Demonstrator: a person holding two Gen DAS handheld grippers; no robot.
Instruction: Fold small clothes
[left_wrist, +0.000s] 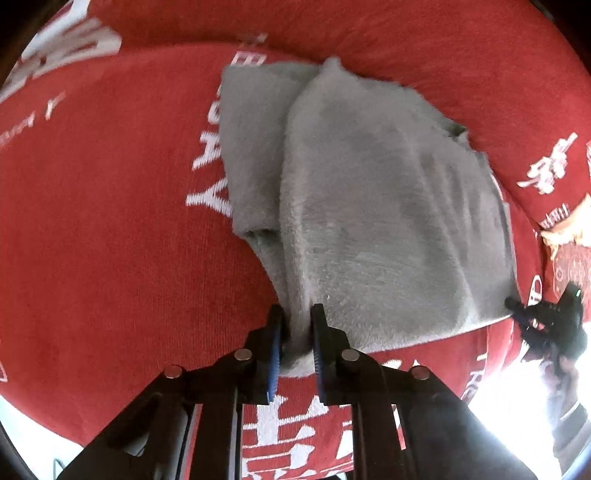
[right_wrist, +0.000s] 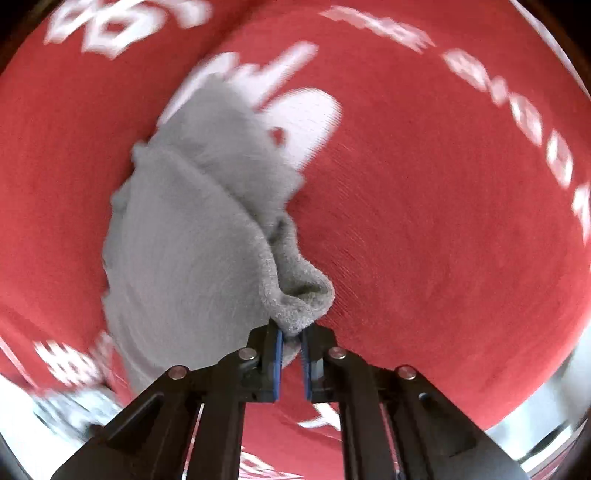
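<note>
- Surface: red cloth (left_wrist: 92, 229) with white lettering covers everything under both grippers; weave ribbed, lies flat ahead of the fingers, a fold ridge runs across at the far side in the left wrist view.
- Room: bright overexposed strips past the cloth edge, behind and beside the fingers in both views; nothing readable there.
- Grey fleece garment (left_wrist: 369, 206) lies on the red cloth straight ahead of the left fingers, near hem raised off the surface.
- Left gripper (left_wrist: 297, 332): blue pads clamped on a bunched corner of the garment's near hem.
- Right gripper (right_wrist: 291, 338): pads pinched on a rolled grey cuff or corner; rest of the garment (right_wrist: 177, 236) trails ahead and to the left of the fingers. View is motion-blurred.
- Right gripper also shows in the left view (left_wrist: 517, 314), at the garment's other near corner, off to the right of the left fingers.
- Edges: garment's far edge ragged, layers overlapping left of centre.
- Open room: bare red cloth wide to the left of the left fingers and to the right of the right fingers.
</note>
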